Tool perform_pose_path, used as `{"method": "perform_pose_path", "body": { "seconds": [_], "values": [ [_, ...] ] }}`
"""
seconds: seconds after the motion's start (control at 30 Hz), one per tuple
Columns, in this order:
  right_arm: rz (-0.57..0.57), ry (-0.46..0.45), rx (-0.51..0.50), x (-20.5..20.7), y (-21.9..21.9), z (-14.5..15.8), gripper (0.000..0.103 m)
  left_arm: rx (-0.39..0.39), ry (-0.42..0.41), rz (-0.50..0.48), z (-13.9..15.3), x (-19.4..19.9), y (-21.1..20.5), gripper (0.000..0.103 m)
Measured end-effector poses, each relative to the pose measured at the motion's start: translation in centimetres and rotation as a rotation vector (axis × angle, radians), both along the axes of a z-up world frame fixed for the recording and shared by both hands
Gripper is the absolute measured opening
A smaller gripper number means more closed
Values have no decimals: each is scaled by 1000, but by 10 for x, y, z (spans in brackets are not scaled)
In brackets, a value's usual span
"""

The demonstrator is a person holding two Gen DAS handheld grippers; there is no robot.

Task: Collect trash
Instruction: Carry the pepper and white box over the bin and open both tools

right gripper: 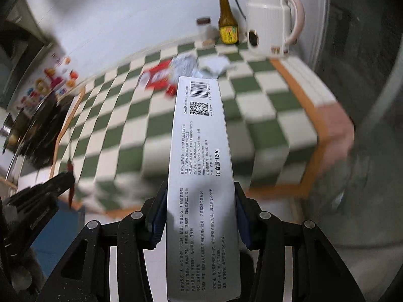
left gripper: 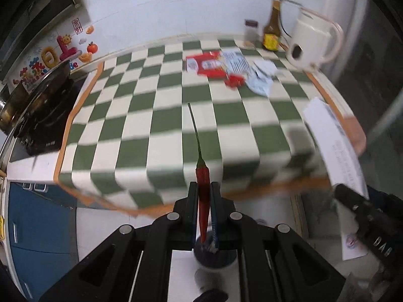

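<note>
Left wrist view, left gripper (left gripper: pixel 204 188): clamped on a red chilli (left gripper: pixel 203 188), narrow gap between the two black fingers.
Chilli position: held upright between the pads, thin green stem (left gripper: pixel 195 128) pointing away toward the counter, tip hanging down below the grip.
Counter: covered by a green-and-white checked cloth (left gripper: pixel 161 115), blurred.
Remaining trash: red wrapper (left gripper: pixel 205 65) and crumpled white papers (left gripper: pixel 260 78) lying together at the far side of the cloth.
Background: white kettle (left gripper: pixel 311 42) and brown sauce bottle (left gripper: pixel 272 32) by the wall, dark pan (left gripper: pixel 35 93) on the stove at left.
Below the gripper: dark round shape, too blurred to identify.

Right wrist view, right gripper (right gripper: pixel 200 214): closed around a long white carton (right gripper: pixel 201 176), blue pads pressed against both long edges.
Carton position: lifted over the near edge of the cloth (right gripper: pixel 257 105), barcode end pointing toward the wall, printed face up.
Left side of view: the other gripper with the chilli (right gripper: pixel 70 173), just beside the counter edge.

Handling, chilli: judged light, soft and smooth; gentle pinch on the fleshy body, never the stem.
Handling, carton: judged light, stiff but crushable if empty; held across the narrow width near one end, likely to tip downward.
Handling, wrapper and papers: judged flimsy and slippery; best pinched at a raised crease.
</note>
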State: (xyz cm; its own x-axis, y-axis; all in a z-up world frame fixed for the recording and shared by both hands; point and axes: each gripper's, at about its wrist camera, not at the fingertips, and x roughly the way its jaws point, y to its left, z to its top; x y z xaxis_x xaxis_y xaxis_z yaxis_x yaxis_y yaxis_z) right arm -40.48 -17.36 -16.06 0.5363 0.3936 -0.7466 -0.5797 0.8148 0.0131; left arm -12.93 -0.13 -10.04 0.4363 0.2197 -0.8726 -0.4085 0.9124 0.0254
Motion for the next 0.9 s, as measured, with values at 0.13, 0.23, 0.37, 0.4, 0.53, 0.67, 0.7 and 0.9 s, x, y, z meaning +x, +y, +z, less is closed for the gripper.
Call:
{"method": "perform_pose_path", "body": {
  "seconds": [0.13, 0.23, 0.37, 0.4, 0.53, 0.67, 0.7, 0.9],
  "values": [
    [19, 46, -46, -44, -16, -35, 50, -34, 67, -25, -26, -32, -18, 6],
    [25, 95, -72, -58, -24, -66, 50, -70, 133, -13, -56, -48, -24, 6],
    [38, 173, -105, -57, -33, -112, 50, -111, 211, 30, -102, -59, -27, 6],
    [41, 187, -113, -53, -34, -119, 50, -124, 227, 38, -113, -59, -26, 6],
    [48, 282, -157, -33, -40, -186, 50, -161, 301, 65, -176, -58, -26, 6],
    [30, 359, -183, -11, -50, -265, 50, -208, 375, 91, -257, -54, -25, 6],
    [27, 381, -188, -5, -51, -282, 50, -218, 387, 96, -274, -54, -25, 6],
    [22, 505, -255, 29, -56, -412, 50, -284, 492, 116, -402, -55, -19, 6]
  ]
}}
